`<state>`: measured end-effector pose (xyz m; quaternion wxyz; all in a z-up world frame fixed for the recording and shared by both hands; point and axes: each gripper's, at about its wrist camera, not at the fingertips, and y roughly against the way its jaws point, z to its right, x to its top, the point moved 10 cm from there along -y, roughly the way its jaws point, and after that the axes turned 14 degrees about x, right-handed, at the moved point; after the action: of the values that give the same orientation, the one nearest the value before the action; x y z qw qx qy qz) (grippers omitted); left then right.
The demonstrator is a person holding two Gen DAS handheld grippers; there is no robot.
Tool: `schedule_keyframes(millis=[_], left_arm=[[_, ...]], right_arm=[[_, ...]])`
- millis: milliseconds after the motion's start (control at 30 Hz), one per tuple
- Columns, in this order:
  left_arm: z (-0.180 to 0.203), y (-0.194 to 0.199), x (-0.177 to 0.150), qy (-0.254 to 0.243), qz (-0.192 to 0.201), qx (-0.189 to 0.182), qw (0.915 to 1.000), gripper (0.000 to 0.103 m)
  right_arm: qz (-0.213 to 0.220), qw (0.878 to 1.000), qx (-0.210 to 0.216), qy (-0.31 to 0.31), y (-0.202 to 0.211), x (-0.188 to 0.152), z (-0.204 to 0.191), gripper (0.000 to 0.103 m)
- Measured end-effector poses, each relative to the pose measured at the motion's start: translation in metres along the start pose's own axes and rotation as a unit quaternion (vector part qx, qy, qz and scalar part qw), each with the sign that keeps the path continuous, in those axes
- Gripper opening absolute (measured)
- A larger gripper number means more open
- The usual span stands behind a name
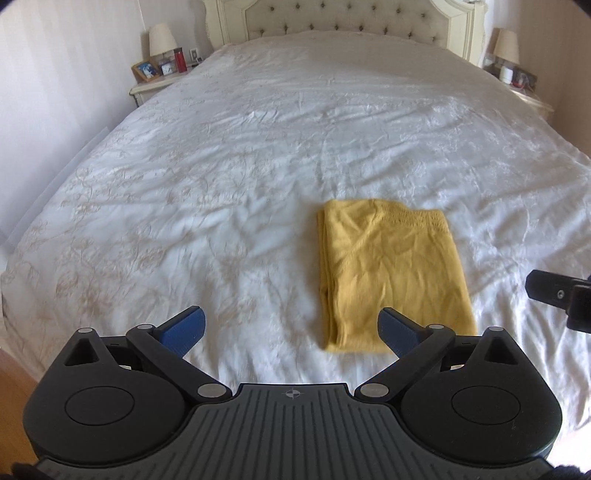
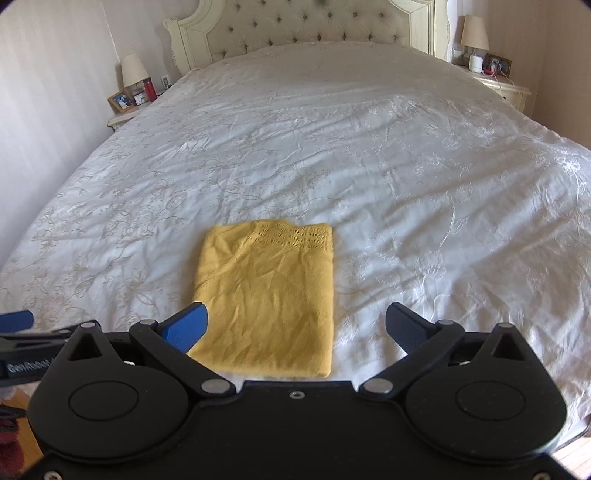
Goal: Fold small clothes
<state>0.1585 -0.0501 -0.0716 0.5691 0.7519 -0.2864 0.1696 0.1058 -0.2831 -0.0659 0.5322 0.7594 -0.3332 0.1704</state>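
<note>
Bedspread (image 1: 240, 155): white, embroidered with pale floral stems, creased — it covers the whole bed.
Headboard (image 2: 306, 26): cream frame, button-tufted panel, at the far end.
Left nightstand (image 1: 147, 88): cream, against the striped wall.
Left lamp (image 1: 161, 38): pale shade, on that nightstand.
Picture frame (image 1: 145, 71): wooden, tilted, beside a small clock (image 1: 168, 68).
Red bottle (image 1: 180, 60): upright, just beside the clock.
Right nightstand (image 2: 511, 90): cream — holds a lamp (image 2: 474, 33), a white cylinder (image 2: 475, 62) and another frame (image 2: 499, 64).

"GenRobot" lettering on left claw (image 2: 16, 319) body.
</note>
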Motion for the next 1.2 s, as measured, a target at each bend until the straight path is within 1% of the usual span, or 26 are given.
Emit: schedule_keyframes(millis=[33,100,233,433,533,800,1100,1200], left_arm=[[-0.001,0.0,-0.005,-0.001,-0.009,-0.002,1.0,0.101],[-0.003,0.002,-0.014,0.001,-0.023,-0.007,0.9997,0.096],[-0.011,0.004,-0.031,0.013,-0.045,-0.012,0.9988,0.096],[-0.014,0.01,-0.052,0.015,-0.06,-0.023,0.9978,0.096],[-0.009,0.014,-0.058,0.002,-0.059,-0.034,0.9976,0.096],[-0.01,0.022,-0.055,-0.008,-0.041,-0.038,0.9984,0.096],[-0.01,0.022,-0.055,-0.002,-0.048,-0.046,0.9978,0.096],[-0.01,0.019,-0.055,0.0,-0.051,-0.044,0.9977,0.096]], right_arm=[[-0.004,1.0,0.004,-0.003,0.002,-0.004,-0.002,0.102],[-0.008,1.0,0.004,-0.01,0.008,-0.013,-0.005,0.102],[-0.011,1.0,-0.001,-0.02,0.018,-0.026,-0.009,0.102],[-0.017,0.999,-0.007,-0.027,0.03,-0.045,-0.017,0.102],[-0.013,1.0,-0.007,-0.027,0.035,-0.048,-0.021,0.102],[-0.002,1.0,-0.012,-0.026,0.041,-0.046,-0.03,0.102],[-0.007,1.0,-0.003,-0.023,0.034,-0.045,-0.04,0.102],[-0.008,1.0,0.001,-0.023,0.03,-0.044,-0.042,0.102]])
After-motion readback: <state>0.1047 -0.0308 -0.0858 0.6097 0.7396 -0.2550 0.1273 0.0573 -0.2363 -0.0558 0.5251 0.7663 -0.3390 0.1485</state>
